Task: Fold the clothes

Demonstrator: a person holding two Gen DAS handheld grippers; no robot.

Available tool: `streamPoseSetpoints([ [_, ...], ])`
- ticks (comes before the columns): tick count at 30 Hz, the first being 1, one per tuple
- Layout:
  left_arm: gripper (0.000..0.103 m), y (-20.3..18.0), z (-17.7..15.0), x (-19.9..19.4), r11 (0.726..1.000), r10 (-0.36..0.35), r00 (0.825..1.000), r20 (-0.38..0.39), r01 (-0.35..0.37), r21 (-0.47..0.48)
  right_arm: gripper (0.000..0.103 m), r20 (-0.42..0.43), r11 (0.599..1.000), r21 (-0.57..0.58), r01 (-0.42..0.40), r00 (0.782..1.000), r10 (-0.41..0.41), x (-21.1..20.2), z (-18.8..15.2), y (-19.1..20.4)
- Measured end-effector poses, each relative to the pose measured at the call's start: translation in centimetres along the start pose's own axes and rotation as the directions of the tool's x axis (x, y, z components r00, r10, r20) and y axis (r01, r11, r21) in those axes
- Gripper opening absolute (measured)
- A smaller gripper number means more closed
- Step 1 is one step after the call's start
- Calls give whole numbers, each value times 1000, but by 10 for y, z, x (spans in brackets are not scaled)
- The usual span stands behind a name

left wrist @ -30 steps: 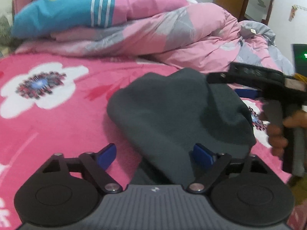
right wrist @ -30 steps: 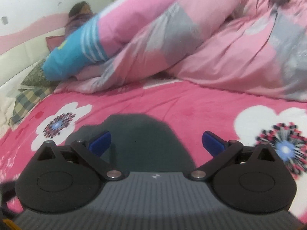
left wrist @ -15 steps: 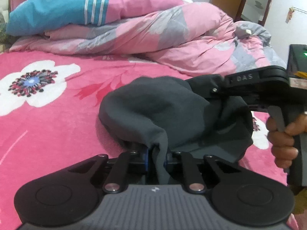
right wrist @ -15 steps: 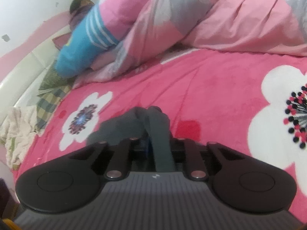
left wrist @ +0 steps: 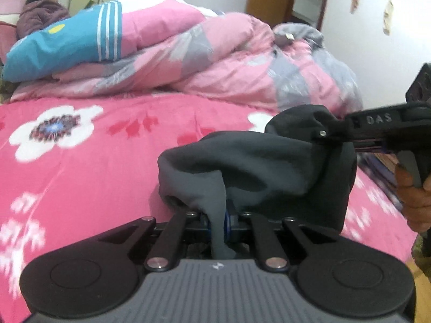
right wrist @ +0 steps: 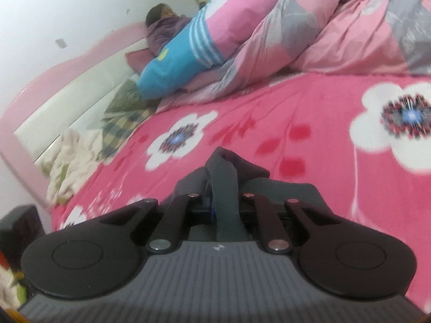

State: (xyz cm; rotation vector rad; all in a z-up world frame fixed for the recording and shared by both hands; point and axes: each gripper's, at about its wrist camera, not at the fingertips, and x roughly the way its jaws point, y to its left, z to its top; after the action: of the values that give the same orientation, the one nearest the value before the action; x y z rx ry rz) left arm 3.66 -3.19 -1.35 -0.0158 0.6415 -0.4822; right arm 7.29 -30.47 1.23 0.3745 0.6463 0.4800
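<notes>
- Seen from the left wrist, the left tongs (left wrist: pixel 219 222) are closed on a fold of the dark grey garment (left wrist: pixel 258 167) — the blue pads have just been closing and the cloth is pinched between them.
- In the same view the garment is lifted off the pink flowered bed (left wrist: pixel 80 167) and hangs as a slack bundle stretched rightward from the left tongs to the right tongs (left wrist: pixel 327 134), which are clamped on its far edge; a hand (left wrist: pixel 414 199) is seen on the trigger grip.
- The long axis of the cloth is judged to run from one pair of tongs to the other, so the coming move turns on how the two held edges are drawn apart or brought together; neither side is nearer, as both already hold it.
- From the right wrist, the right tongs (right wrist: pixel 222 204) are likewise shut on a strip of the garment (right wrist: pixel 226 177), their jaws having just been closing around it, with the bed (right wrist: pixel 309 113) below.
- Counted: one garment, two tongs, one heaped pink-and-grey quilt (left wrist: pixel 215 62) and one blue-and-pink pillow (left wrist: pixel 67 43) at the back — and one person (right wrist: pixel 164 21) lying at the headboard.
</notes>
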Motion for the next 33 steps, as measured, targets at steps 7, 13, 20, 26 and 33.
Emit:
streamPoseSetpoints([
  [7, 9, -4, -44, -32, 1000, -24, 998, -62, 25, 17, 7, -32, 998, 59, 10, 999, -8, -42, -79, 7],
  [13, 16, -6, -57, -45, 999, -31, 997, -74, 34, 37, 20, -45, 991, 118, 61, 997, -56, -57, -116, 3],
  [20, 40, -5, -59, -58, 998, -36, 999, -39, 38, 48, 56, 58, 991, 121, 56, 996, -64, -84, -89, -1],
  [26, 49, -9, -67, -49, 996, -45, 996, -72, 50, 74, 78, 68, 984, 176, 3, 998, -15, -56, -59, -20],
  [33, 46, -12, -72, -19, 995, -19, 994, -110, 30, 98, 72, -83, 964, 258, -61, 993, 85, 9, -63, -38],
])
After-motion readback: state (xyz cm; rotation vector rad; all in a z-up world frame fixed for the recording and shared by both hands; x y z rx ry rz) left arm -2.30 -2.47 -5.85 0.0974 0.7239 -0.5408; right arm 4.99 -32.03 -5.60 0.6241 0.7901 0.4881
